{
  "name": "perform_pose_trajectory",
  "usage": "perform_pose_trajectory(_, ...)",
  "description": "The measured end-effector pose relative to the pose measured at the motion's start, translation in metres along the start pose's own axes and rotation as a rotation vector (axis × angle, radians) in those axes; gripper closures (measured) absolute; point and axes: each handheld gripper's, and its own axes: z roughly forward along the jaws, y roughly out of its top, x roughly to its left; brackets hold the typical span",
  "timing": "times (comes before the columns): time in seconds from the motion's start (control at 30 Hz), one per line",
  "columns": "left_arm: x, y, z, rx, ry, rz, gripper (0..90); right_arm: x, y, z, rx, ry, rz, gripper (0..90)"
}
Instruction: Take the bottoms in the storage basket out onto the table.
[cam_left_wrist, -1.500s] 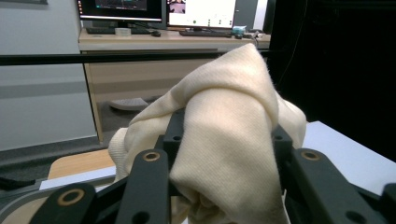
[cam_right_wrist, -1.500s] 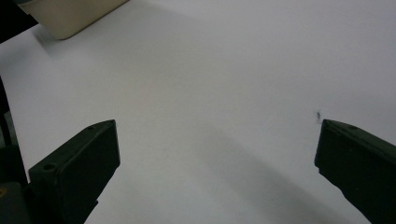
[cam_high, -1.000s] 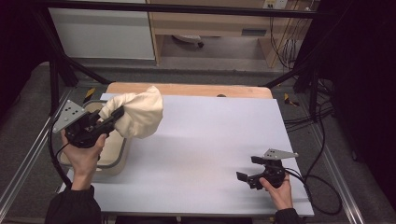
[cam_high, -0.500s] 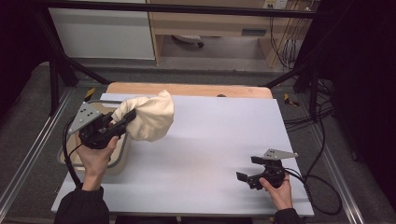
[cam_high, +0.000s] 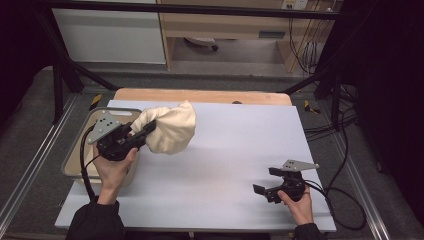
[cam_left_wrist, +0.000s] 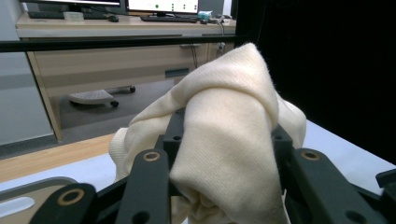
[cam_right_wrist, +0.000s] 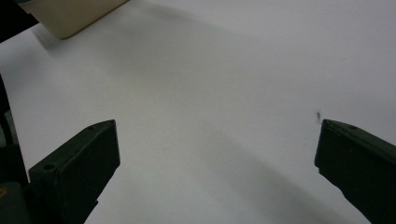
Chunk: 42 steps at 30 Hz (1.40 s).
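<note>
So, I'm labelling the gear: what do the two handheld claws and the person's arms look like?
Both are black. The left claw and right claw each carry a grey three-cornered plate on top and trail a black cable. Their jaws are flat black blocks with brass-ringed holes. The person wears dark long sleeves.

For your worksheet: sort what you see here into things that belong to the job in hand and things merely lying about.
In the job:
- left gripper, fingers shut on the cream cloth
- grey bin beside it

Lying about:
- right gripper, open, holding nothing
- desk with monitors behind
- cables on the floor
</note>
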Motion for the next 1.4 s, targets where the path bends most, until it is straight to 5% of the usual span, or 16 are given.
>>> perform_pose_trajectory(1.4, -0.047, -0.021, 0.055, 0.12, -0.089, 0.056, 62.5, 0.0, 0.0, 0.0, 0.001, -0.001, -0.001, 0.6)
